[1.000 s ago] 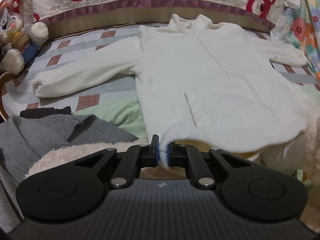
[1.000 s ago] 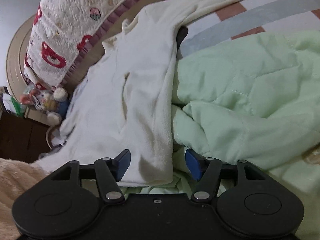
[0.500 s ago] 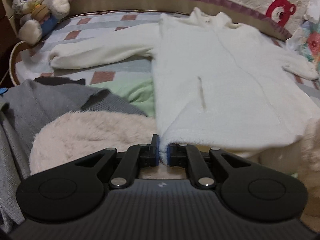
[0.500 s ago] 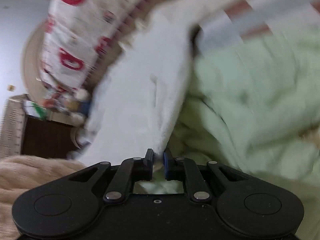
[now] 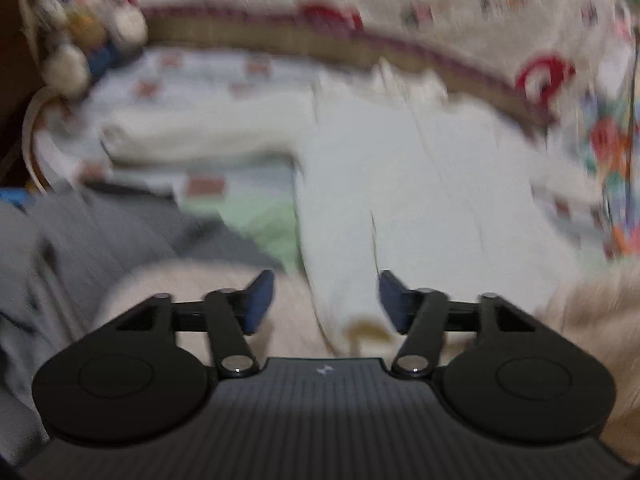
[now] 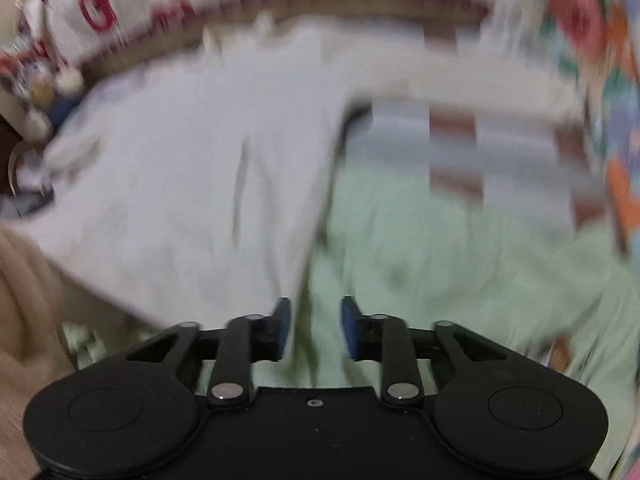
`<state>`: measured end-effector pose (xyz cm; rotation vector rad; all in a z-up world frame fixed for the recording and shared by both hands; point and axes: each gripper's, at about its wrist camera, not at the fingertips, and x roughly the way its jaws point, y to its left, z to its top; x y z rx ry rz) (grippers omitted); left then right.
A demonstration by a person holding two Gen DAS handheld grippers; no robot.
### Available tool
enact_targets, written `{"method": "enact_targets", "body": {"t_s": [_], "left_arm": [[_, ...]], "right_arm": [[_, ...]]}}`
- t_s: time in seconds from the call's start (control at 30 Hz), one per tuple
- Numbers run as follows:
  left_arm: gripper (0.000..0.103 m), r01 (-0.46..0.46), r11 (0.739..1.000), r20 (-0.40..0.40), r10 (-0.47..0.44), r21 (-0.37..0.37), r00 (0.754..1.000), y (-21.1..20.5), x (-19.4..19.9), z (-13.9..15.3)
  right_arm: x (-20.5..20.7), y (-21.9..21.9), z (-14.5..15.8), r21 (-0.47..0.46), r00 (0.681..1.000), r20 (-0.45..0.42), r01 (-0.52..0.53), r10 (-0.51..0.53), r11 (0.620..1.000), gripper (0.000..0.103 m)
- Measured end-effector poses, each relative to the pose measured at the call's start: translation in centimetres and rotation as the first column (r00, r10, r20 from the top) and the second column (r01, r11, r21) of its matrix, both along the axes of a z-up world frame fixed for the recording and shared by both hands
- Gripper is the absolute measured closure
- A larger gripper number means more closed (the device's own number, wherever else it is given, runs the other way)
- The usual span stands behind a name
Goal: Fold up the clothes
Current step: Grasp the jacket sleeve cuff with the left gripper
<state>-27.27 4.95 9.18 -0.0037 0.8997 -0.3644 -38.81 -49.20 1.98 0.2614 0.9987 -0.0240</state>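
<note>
A cream fleece jacket (image 5: 400, 184) lies spread flat on the bed with its sleeves out to both sides, and it fills the left half of the right wrist view (image 6: 192, 168). My left gripper (image 5: 326, 304) hovers over the jacket's near hem, jaws opening; the hem corner lies below and between the pads, which do not press on it. My right gripper (image 6: 314, 330) is above the green quilt (image 6: 440, 272), just right of the jacket's edge; its jaws are opening with only the quilt seen through the gap. Both views are motion-blurred.
A grey knit garment (image 5: 80, 248) and a beige fluffy garment (image 5: 192, 296) lie at the near left. A stuffed toy (image 5: 84, 40) sits at the far left by the bear-print padded backrest (image 5: 360, 4). Flowered fabric (image 5: 616, 152) hangs at the right.
Both grippers have let go of the jacket's hem and opened. Both have lifted away from the bed. The jacket now lies flat.
</note>
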Motion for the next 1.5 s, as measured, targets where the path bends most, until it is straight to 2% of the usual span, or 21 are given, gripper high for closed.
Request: {"method": "enact_targets", "body": {"t_s": [0.07,0.13,0.23,0.3,0.37,0.43,0.53,0.6,0.7,0.8,0.93,0.97,1.07,1.13,1.23,1.3,1.33,1.37,1.4,1.43,1.5], "left_arm": [[0.030,-0.041,0.999,0.063,0.042,-0.016,0.997,0.6,1.1,1.5],[0.026,-0.077,0.995,0.068,0.082,-0.068,0.994,0.7,3.9,1.2],[0.026,-0.179,0.969,-0.006,0.180,-0.171,0.984,1.0,9.7,-1.3],[0.026,-0.283,0.925,-0.095,0.267,-0.254,0.959,1.5,14.2,-3.9],[0.028,-0.403,0.859,-0.187,0.360,-0.314,0.914,2.3,18.2,-7.0],[0.029,-0.521,0.783,-0.266,0.452,-0.340,0.852,2.9,22.0,-10.4],[0.030,-0.652,0.703,-0.258,0.599,-0.285,0.758,2.9,26.3,-15.1],[0.030,-0.709,0.666,-0.263,0.659,-0.232,0.705,3.4,28.6,-17.9],[0.030,-0.764,0.620,-0.238,0.726,-0.176,0.645,5.0,29.8,-20.9],[0.030,-0.773,0.615,-0.194,0.748,-0.157,0.634,6.5,30.0,-22.0],[0.030,-0.832,0.536,-0.112,0.827,-0.144,0.551,8.8,30.5,-21.8],[0.030,-0.838,0.524,-0.108,0.834,-0.154,0.541,9.2,30.8,-21.9],[0.030,-0.846,0.516,-0.098,0.842,-0.136,0.530,10.4,31.7,-22.5],[0.030,-0.855,0.501,-0.107,0.851,-0.136,0.515,11.1,32.0,-23.1],[0.028,-0.870,0.472,-0.127,0.863,-0.141,0.489,11.8,32.2,-24.2],[0.026,-0.872,0.464,-0.103,0.870,-0.156,0.481,12.0,32.2,-24.4],[0.032,-0.866,0.472,-0.098,0.866,-0.165,0.491,12.1,32.2,-24.4],[0.043,-0.852,0.491,-0.097,0.853,-0.182,0.512,12.3,32.3,-24.5],[0.083,-0.837,0.510,-0.095,0.840,-0.199,0.535,12.4,32.5,-24.5],[0.093,-0.825,0.528,-0.105,0.826,-0.199,0.554,12.6,32.6,-24.4],[0.093,-0.830,0.518,-0.058,0.840,-0.206,0.539,12.8,31.8,-23.2]], "right_arm": [[2.0,0.1,2.4,-0.034,0.994,0.112,-0.008,0.012,0.999,0.055],[6.0,1.4,3.2,-0.058,0.982,0.174,-0.068,0.077,0.996,0.055],[13.4,4.8,3.3,-0.099,0.950,0.233,-0.190,0.208,0.977,0.055],[18.5,7.5,3.6,-0.152,0.914,0.278,-0.262,0.295,0.953,0.055],[22.7,10.1,3.8,-0.220,0.874,0.328,-0.298,0.358,0.929,0.055],[27.8,12.7,3.4,-0.304,0.846,0.343,-0.311,0.408,0.901,0.055],[34.0,16.9,1.5,-0.403,0.850,0.262,-0.335,0.458,0.852,0.055],[37.2,18.8,-0.2,-0.435,0.858,0.192,-0.361,0.477,0.825,0.055],[39.3,20.5,-2.8,-0.400,0.865,0.125,-0.404,0.486,0.823,0.055],[39.8,21.8,-5.0,-0.328,0.863,0.112,-0.436,0.493,0.838,0.055],[39.9,23.5,-7.7,-0.229,0.857,0.086,-0.479,0.508,0.847,0.055],[39.9,24.1,-8.4,-0.211,0.852,0.076,-0.494,0.518,0.844,0.055],[39.7,26.2,-10.0,-0.196,0.824,0.044,-0.547,0.564,0.814,0.055],[39.6,27.2,-10.8,-0.189,0.807,0.029,-0.575,0.590,0.796,0.055],[39.3,28.5,-11.8,-0.170,0.792,0.015,-0.600,0.611,0.782,0.055],[39.2,28.8,-12.2,-0.165,0.788,0.009,-0.606,0.615,0.778,0.055],[39.1,28.9,-12.4,-0.163,0.786,0.005,-0.609,0.618,0.776,0.055],[38.9,29.0,-12.6,-0.163,0.784,0.002,-0.612,0.621,0.774,0.055],[38.8,29.0,-12.8,-0.163,0.781,-0.001,-0.616,0.624,0.771,0.055],[38.7,29.0,-13.0,-0.161,0.780,-0.003,-0.618,0.625,0.770,0.055],[38.6,28.7,-13.5,-0.153,0.793,-0.010,-0.603,0.609,0.783,0.055]]}}
